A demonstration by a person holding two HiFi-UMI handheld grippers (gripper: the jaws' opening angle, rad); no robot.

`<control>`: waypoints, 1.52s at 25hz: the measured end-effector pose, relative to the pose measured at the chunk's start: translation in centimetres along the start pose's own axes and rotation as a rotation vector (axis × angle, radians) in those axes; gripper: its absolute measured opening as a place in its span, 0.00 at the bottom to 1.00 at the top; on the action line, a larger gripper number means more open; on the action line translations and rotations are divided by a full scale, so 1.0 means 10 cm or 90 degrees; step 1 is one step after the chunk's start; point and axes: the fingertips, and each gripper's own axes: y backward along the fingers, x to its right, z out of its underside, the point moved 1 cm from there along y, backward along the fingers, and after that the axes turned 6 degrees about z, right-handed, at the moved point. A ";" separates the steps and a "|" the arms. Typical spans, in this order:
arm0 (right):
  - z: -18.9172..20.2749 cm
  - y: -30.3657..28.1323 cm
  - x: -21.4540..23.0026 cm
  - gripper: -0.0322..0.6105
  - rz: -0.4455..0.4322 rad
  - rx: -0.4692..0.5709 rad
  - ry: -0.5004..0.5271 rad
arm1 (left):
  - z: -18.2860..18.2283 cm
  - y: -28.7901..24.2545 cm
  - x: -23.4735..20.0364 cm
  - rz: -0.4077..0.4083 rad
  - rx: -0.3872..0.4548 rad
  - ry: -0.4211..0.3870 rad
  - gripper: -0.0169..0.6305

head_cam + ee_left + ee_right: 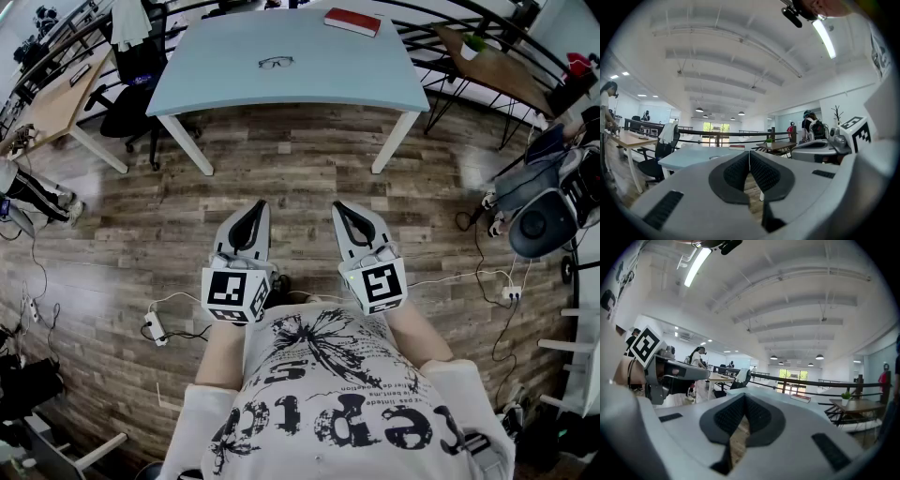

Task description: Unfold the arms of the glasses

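A pair of dark-framed glasses (276,63) lies near the middle of a pale blue table (216,80), far ahead of me. Both grippers are held close to my body, well short of the table, over the wooden floor. My left gripper (256,209) is shut with nothing between its pads (740,171). My right gripper (345,210) is also shut and empty, its pads (754,413) meeting at the tips. In the left gripper view the glasses (715,157) show as a faint dark shape on the table top, just above the jaws.
A red book (352,21) lies at the table's far right corner. A black office chair (131,89) stands left of the table by a wooden desk (47,103). Cables and a power strip (155,328) lie on the floor. A white device (544,220) stands at the right.
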 end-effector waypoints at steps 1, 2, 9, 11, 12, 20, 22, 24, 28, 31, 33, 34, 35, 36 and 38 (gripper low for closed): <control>0.01 -0.01 0.01 0.06 -0.001 -0.001 0.001 | 0.00 -0.01 0.00 0.000 0.000 -0.001 0.05; 0.02 -0.01 0.02 0.06 -0.001 -0.003 0.002 | 0.00 -0.03 0.00 0.000 0.000 -0.002 0.05; 0.11 -0.07 0.09 0.06 0.000 -0.015 -0.005 | 0.05 -0.14 0.00 0.007 -0.009 -0.003 0.05; 0.13 -0.09 0.13 0.06 0.003 -0.017 -0.014 | 0.08 -0.18 0.00 0.008 -0.016 -0.004 0.06; 0.14 -0.10 0.15 0.06 0.005 -0.017 -0.015 | 0.09 -0.21 -0.01 0.009 -0.019 -0.005 0.06; 0.30 -0.30 0.26 0.07 0.023 -0.031 -0.024 | 0.23 -0.46 -0.17 0.019 -0.033 0.005 0.05; 0.34 -0.43 0.28 0.07 0.026 -0.037 -0.017 | 0.25 -0.57 -0.26 0.022 -0.032 0.007 0.05; 0.37 -0.60 0.29 0.07 0.029 -0.042 -0.012 | 0.27 -0.68 -0.39 0.027 -0.035 0.004 0.05; 0.40 -1.07 0.33 0.07 0.038 -0.052 -0.006 | 0.31 -0.99 -0.76 0.043 -0.041 -0.005 0.06; 0.37 -1.56 0.37 0.07 0.046 -0.057 -0.006 | 0.26 -1.30 -1.21 0.046 -0.038 0.002 0.05; 0.34 -1.93 0.40 0.07 0.054 -0.063 -0.004 | 0.23 -1.52 -1.53 0.053 -0.038 0.004 0.05; 0.32 -2.13 0.41 0.07 0.060 -0.066 -0.005 | 0.21 -1.63 -1.69 0.060 -0.039 0.005 0.05; 0.30 -2.34 0.41 0.07 0.066 -0.068 -0.008 | 0.20 -1.73 -1.86 0.067 -0.041 0.006 0.05; 0.27 -2.57 0.40 0.07 0.071 -0.070 -0.012 | 0.17 -1.84 -2.05 0.073 -0.044 0.005 0.05; 0.20 -3.02 0.37 0.07 0.080 -0.070 -0.017 | 0.12 -2.04 -2.44 0.083 -0.049 -0.001 0.05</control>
